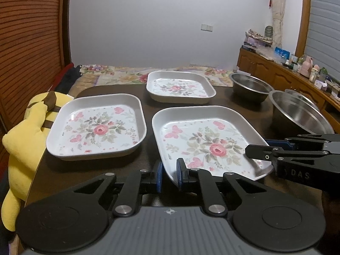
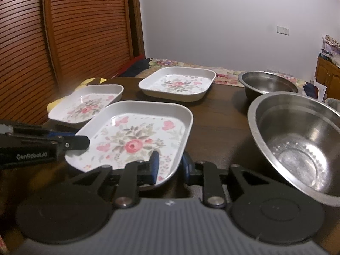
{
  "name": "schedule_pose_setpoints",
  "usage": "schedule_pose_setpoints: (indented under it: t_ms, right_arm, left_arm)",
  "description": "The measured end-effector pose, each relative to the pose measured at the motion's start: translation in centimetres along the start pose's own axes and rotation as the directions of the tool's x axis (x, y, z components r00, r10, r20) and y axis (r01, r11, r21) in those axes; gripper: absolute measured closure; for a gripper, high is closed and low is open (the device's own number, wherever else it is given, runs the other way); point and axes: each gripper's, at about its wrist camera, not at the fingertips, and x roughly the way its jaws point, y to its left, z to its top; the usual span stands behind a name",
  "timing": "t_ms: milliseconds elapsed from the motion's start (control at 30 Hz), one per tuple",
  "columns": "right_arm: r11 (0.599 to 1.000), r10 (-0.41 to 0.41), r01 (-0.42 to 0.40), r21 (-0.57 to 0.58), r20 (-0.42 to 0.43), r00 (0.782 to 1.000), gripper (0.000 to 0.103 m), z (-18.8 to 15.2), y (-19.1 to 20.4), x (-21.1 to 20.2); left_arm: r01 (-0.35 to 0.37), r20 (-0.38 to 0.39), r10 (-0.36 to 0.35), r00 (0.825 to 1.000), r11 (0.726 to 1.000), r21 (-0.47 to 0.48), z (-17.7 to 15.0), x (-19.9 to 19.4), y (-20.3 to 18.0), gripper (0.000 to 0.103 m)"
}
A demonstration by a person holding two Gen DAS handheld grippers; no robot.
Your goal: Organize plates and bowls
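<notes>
Step in hand, as I read it: two-handed pickup of the near white square floral plate (image 1: 210, 146) off the dark wooden table (image 1: 146, 106).

Left gripper (image 1: 169, 173) pinches its near-left rim. Right gripper (image 2: 169, 165) straddles the near-right rim, apparently clamped.

Next: level lift, then stack on another floral plate (image 1: 97, 127); steel bowls (image 2: 297, 140) stay right.

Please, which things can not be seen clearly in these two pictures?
- Left gripper: whether its fingers truly press the near plate rim; the rim hides the contact.
- Right gripper: the same, in the right wrist view.
- Third bowl: cut off by the right edge, behind the near bowl.
- Yellow plush: partly hidden by the table in the left wrist view.
- Shelf items: too small to name.
</notes>
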Motion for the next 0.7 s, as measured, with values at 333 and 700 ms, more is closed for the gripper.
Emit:
schedule_pose_setpoints:
  t_ms: [333, 700]
  right_arm:
    - [1.000, 0.000, 0.000, -0.009, 0.031, 1.000, 0.078, -0.9, 0.3, -3.0]
    - [0.999, 0.019, -0.019, -0.035, 0.002, 1.000, 0.078, -2.9, 1.0, -4.8]
  left_arm:
    - [0.001, 0.026, -0.002, 1.000, 1.000, 0.023, -1.1, -2.8, -1.6, 0.088]
    - [-0.007, 0.007, 0.007, 1.000, 1.000, 0.015, -3.6, -4.5, -2.3, 0.088]
